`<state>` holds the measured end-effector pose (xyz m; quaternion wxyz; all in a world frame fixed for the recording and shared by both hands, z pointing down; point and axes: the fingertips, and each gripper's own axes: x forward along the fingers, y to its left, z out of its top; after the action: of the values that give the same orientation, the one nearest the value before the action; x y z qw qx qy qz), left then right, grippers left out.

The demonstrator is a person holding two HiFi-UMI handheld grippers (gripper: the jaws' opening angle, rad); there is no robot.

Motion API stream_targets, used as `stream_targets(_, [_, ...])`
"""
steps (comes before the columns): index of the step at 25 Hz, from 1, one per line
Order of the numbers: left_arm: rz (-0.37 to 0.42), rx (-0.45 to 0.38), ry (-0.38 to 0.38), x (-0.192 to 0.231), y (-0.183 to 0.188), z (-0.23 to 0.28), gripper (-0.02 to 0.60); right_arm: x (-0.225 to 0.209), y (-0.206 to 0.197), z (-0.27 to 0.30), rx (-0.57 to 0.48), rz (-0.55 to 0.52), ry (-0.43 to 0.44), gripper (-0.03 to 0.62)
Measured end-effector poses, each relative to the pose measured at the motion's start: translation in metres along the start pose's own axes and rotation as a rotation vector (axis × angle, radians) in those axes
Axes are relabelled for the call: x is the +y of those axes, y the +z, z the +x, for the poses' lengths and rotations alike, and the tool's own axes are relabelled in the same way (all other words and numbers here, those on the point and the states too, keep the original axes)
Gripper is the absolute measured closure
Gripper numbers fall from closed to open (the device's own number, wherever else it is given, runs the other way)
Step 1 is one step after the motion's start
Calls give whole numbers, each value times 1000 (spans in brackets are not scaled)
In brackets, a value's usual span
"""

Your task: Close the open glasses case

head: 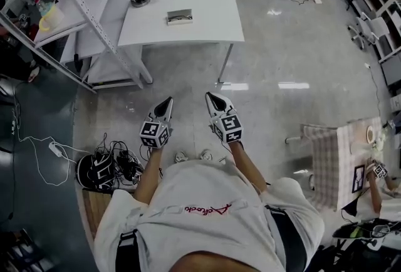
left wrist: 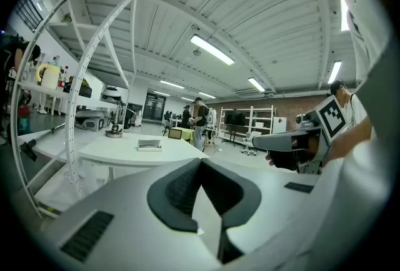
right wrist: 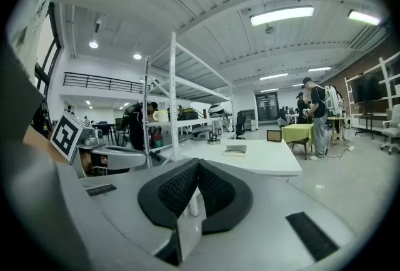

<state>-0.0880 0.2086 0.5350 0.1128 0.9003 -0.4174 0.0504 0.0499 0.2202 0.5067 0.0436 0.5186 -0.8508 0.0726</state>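
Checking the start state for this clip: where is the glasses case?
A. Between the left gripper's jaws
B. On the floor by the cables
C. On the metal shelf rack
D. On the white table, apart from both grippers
D: the case lies on the table, well ahead of the left gripper and the right gripper, and both grippers are shut with nothing between their jaws.

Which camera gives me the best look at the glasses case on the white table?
The head view: it looks down on the whole glasses case, lying on the white table. The left gripper view and the right gripper view each catch it only side-on, as a small flat shape far off.
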Motion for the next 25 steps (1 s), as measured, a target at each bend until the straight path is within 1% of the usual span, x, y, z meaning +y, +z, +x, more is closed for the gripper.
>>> stream_targets(10, [-9,8,2,-32,-7,16,557,-34,-9,-21,10,-11,-10,566])
stream_targets(15, [-14,14,13,-43,-12,22,557,-38,-14,-28,29,-23,19,566])
stream_targets(18, [-19,19,6,-51,-16,26,557,-47,-22,-33,35,-29,6,566])
stream_targets(21, [-12,24,10,-51,-18,28,557,-53,-23,-34,30,-20,-10,566])
stream_targets(25, [-9,24,22,-46,-19,31,557,-55,-25,-32,27,-16,2,566])
